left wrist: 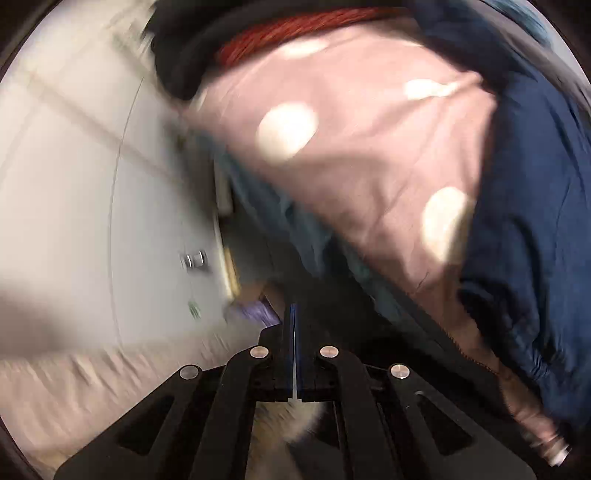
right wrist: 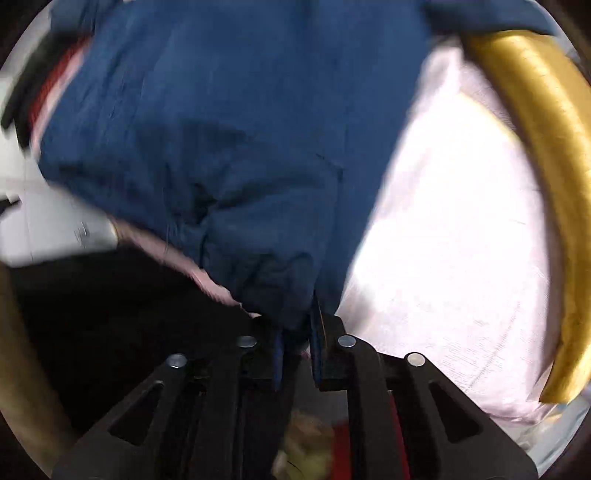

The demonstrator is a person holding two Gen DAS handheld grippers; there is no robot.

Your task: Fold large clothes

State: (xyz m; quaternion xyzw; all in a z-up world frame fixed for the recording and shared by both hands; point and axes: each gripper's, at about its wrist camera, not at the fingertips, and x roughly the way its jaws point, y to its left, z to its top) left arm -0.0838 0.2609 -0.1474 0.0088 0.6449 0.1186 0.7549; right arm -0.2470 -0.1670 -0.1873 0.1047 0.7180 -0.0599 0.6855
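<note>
A large dark blue garment (right wrist: 221,147) hangs bunched in front of the right wrist camera. My right gripper (right wrist: 299,332) is shut on its gathered lower edge. The same blue garment (left wrist: 535,221) shows at the right of the left wrist view, beside a pink cloth with white dots (left wrist: 351,155). My left gripper (left wrist: 294,332) has its jaws pressed together with only a thin slit between them, and nothing shows between them. Both views are blurred by motion.
A pale pink sheet (right wrist: 461,240) covers the surface at right, edged by a gold curved rail (right wrist: 546,147). A white wall or cabinet (left wrist: 74,184) fills the left of the left view. Red and black fabric (left wrist: 295,26) lies at the top.
</note>
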